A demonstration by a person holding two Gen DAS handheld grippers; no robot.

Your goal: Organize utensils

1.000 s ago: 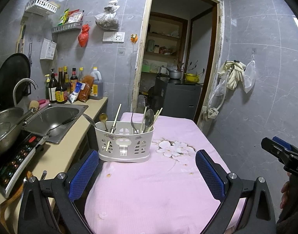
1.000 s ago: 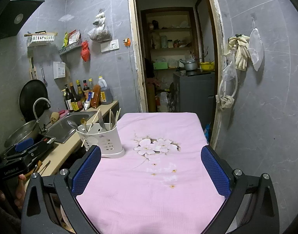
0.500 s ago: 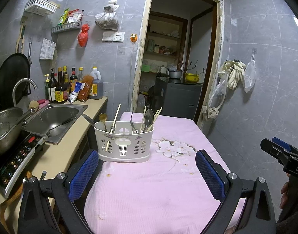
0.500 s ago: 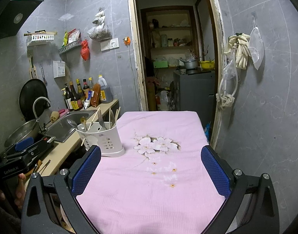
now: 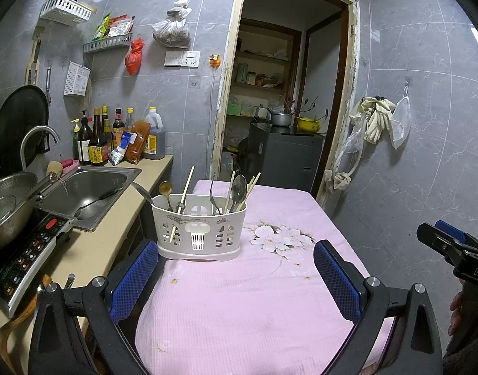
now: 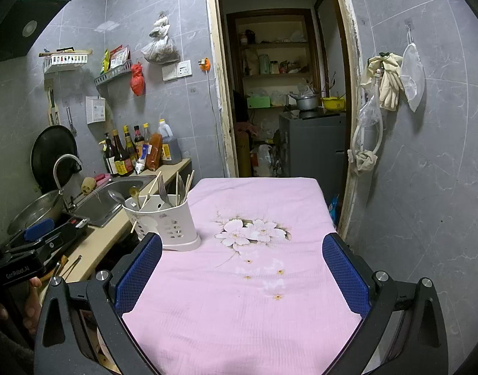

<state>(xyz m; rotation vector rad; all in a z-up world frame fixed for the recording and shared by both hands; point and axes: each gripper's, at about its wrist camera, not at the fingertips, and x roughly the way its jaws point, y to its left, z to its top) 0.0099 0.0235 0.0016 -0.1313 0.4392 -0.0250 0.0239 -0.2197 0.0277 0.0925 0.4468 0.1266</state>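
While both tools hang back over the near end of the table (image 5: 270, 306), the listing runs as follows.

Table, pink cloth: bare of loose cutlery as far as both views show. This fits a job already sorted, or one where the mixed holder awaits re-sorting; the frames do not settle which.

Holder (image 5: 199, 228), white, slotted: stands at the table's left edge, next to the counter. Risk: a sideways nudge could tip it or push it off that edge.

Left gripper (image 5: 236, 276): jaws spread wide, nothing between them. Holder lies ahead and slightly left, near its left pad.

Right gripper (image 6: 242, 270): jaws spread wide, empty. Holder lies ahead and to the left, just beyond its left pad.

Utensils, all upright or leaning in the holder: spoons (image 5: 239, 187), fork (image 5: 213, 192), chopsticks (image 5: 185, 189). Risk: one chopstick pokes out through a slot, so lifting it could snag and drag the holder; thin stems may slip or cross in the pads.
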